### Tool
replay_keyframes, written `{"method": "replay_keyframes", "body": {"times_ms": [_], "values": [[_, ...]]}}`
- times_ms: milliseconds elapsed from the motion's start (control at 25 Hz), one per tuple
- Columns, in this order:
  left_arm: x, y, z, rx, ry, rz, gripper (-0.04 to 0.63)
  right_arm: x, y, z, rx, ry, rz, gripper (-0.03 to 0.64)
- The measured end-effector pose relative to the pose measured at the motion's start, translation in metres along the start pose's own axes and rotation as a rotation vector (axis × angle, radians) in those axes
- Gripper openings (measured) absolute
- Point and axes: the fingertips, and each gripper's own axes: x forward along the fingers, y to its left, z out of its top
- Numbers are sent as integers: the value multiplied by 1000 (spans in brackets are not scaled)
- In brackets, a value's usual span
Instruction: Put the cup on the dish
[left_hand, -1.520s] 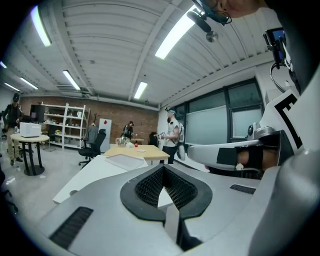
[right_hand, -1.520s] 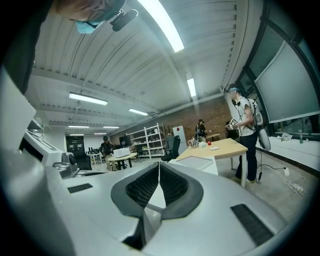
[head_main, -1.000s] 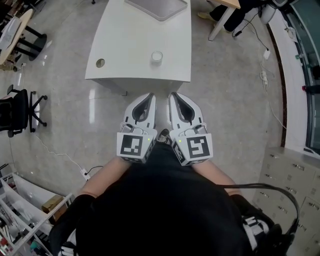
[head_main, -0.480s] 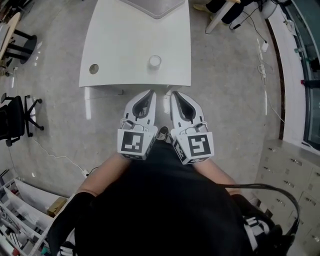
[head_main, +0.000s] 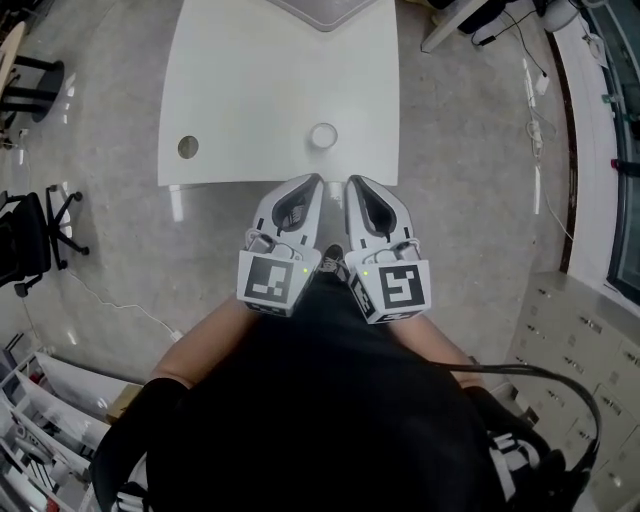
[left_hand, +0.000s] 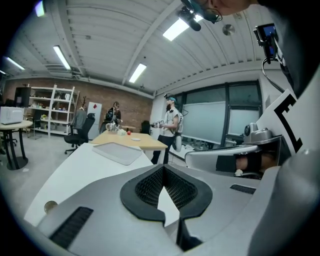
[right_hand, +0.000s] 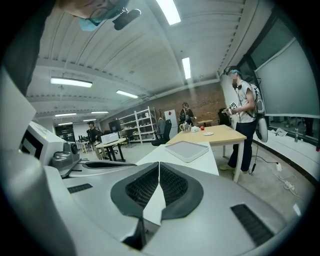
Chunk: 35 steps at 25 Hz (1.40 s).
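cup (head_main: 323, 136): looking small, light, stiff; pinching across its wall seems best
left gripper (head_main: 308, 188): jaws sitting together, empty
right gripper (head_main: 358, 188): jaws sitting together, empty

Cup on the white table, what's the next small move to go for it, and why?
Probably open the left gripper and ease it forward over the table toward the cup. Both it and the right gripper are shut and empty, with their tips only at the table's near edge. The cup stands just ahead of them, and the dish lies beyond it.
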Motion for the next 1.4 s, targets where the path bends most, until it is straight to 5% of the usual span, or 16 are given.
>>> {"method": "replay_keyframes", "body": {"times_ms": [440, 880, 1400], "values": [[31, 64, 11, -15, -1, -91, 6, 76, 0, 14, -25, 47, -38, 14], [59, 73, -7, 131, 51, -205, 6, 90, -18, 33, -28, 8, -126, 14], [78, 70, -59, 127, 131, -201, 6, 107, -47, -11, -28, 119, -73, 14]]}}
